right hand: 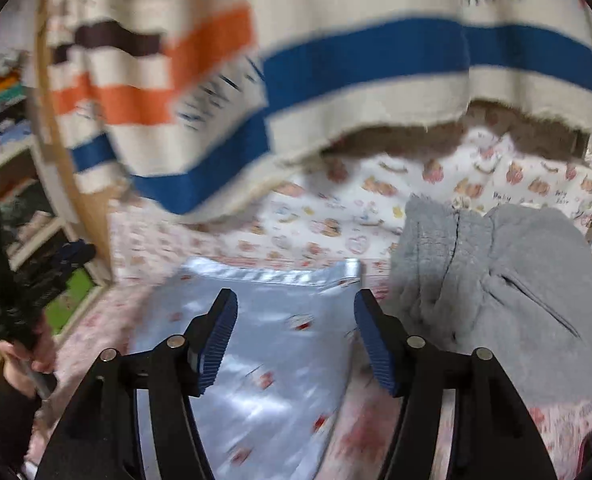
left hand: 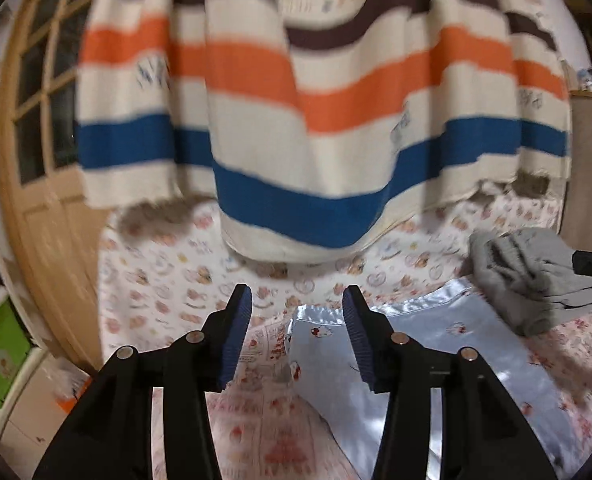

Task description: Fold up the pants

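Apparently the light-blue satin pants lie spread flat on the bed, unfolded; left hand-held gripper and right hand-held gripper both gape wide, empty; grey garment at three o'clock; striped blanket at twelve.

Dim, motion-blurred, fisheye-warped edges

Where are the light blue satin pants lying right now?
The light blue satin pants lie flat on the floral bedsheet, directly ahead of both grippers in both wrist views, with the grey fleece garment to their right and the striped blanket hanging behind.
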`<state>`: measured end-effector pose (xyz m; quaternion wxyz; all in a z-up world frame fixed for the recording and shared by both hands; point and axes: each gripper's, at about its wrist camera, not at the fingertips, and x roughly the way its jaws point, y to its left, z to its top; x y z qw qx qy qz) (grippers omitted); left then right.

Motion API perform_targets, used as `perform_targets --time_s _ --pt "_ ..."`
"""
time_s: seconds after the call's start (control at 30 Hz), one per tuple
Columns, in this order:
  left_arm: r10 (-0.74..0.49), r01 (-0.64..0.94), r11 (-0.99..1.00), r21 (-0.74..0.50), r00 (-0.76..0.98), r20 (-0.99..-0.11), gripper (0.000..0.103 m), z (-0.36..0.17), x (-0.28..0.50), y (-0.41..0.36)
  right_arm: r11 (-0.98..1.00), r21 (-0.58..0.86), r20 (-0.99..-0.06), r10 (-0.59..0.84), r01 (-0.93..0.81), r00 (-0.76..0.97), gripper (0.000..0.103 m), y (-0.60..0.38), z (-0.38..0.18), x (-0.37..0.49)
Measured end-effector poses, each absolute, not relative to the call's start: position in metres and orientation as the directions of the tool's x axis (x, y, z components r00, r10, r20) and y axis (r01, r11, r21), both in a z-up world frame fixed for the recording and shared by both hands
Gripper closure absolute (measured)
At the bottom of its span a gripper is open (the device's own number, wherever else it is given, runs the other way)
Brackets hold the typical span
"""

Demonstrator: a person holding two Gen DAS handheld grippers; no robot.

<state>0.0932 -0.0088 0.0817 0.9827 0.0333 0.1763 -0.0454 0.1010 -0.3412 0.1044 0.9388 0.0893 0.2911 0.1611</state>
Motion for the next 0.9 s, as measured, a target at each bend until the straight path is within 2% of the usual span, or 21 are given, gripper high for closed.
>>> perform_targets --time_s 0.17,0.3,0.4,0.5,0.6,0.7,0.77,0.9 --pt "-0.065 0.079 0.996 0.046 0.966 -0.249 0.057 0.095 0.009 -0.017 0.898 0.321 -0.442 0.423 -0.301 0.791 0.036 -0.346 0.12 0.022" --pt "-0.072 0.08 0.996 0.023 0.969 -0.237 0.057 0.086 -0.042 -0.024 0.868 0.376 -0.402 0.469 -0.325 0.786 0.036 -0.353 0.114 -0.032" --pt "-0.108 0.11 0.994 -0.005 0.962 -0.252 0.057 0.072 -0.071 -0.03 0.877 0.379 -0.388 0.441 -0.296 0.809 0.036 -0.355 0.103 -0.067" --pt "-0.107 0.117 0.993 0.023 0.958 -0.266 0.057 0.053 -0.096 -0.045 0.887 0.383 -0.399 0.411 -0.258 0.82 0.036 -0.352 0.079 -0.092" --pt "-0.122 0.139 0.99 0.032 0.943 -0.31 0.063 0.034 -0.113 -0.061 0.874 0.433 -0.417 0.412 -0.221 0.81 0.036 -0.348 0.051 -0.105" --pt "-0.191 0.194 0.981 -0.03 0.908 -0.373 0.069 0.014 -0.119 -0.074 0.851 0.487 -0.43 0.429 -0.196 0.794 0.037 -0.342 0.024 -0.112" --pt "-0.256 0.253 0.965 -0.063 0.875 -0.411 0.072 0.002 -0.12 -0.084 0.852 0.494 -0.45 0.423 -0.175 0.787 0.042 -0.336 0.009 -0.112" --pt "-0.312 0.331 0.943 -0.038 0.837 -0.449 0.074 -0.012 -0.122 -0.105 0.826 0.549 -0.467 0.43 -0.128 0.773 0.045 -0.335 -0.014 -0.114"
